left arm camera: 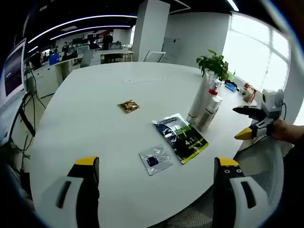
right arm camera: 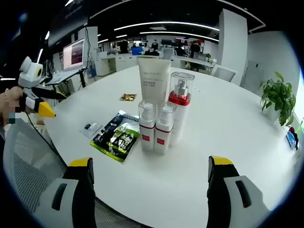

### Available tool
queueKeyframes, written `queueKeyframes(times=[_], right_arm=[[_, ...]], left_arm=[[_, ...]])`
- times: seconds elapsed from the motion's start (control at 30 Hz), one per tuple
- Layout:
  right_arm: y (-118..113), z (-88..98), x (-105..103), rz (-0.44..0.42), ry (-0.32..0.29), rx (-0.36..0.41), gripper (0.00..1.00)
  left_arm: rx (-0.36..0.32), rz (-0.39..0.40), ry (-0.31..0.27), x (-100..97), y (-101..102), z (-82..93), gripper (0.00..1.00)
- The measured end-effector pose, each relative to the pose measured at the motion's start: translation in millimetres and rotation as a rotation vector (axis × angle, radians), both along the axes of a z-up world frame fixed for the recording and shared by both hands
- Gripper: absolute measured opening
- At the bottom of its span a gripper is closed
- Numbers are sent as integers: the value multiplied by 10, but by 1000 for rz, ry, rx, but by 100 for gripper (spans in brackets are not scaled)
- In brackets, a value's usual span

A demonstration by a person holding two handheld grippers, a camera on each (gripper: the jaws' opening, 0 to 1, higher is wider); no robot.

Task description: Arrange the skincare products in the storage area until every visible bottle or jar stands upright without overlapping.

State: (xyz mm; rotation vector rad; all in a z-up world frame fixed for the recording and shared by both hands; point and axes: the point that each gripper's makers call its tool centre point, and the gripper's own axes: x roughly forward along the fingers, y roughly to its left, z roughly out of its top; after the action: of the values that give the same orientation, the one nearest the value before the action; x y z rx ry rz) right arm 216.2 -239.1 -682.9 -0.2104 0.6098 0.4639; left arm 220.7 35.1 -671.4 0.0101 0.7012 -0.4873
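Upright, 4 bottles (right arm camera: 161, 107) cluster on the table (right arm camera: 228, 128); both grippers gape empty.

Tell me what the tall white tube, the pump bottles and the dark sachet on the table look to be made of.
Tall white tube: probably matte, opaque plastic, judging by its even, dull surface.
Pump bottles: frosted white bodies with clear glossy caps and red collars; plastic or glass, cannot tell.
Dark sachet: likely printed foil or plastic film; it lies flat and shows glare in the left gripper view.
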Motion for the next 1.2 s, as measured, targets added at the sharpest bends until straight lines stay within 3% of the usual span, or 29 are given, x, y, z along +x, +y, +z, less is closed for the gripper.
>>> queueKeyframes(times=[0.47, 0.8, 1.2], right_arm=[[-22, -31, 13, -13, 3, 5, 100], [-35, -28, 4, -26, 11, 9, 100], [-31, -62, -1, -24, 29, -2, 100]], left_arm=[[11, -25, 17, 506, -250, 6, 97], [46, -59, 61, 802, -420, -135, 96], [49, 14, 126, 1149, -376, -321, 95]])
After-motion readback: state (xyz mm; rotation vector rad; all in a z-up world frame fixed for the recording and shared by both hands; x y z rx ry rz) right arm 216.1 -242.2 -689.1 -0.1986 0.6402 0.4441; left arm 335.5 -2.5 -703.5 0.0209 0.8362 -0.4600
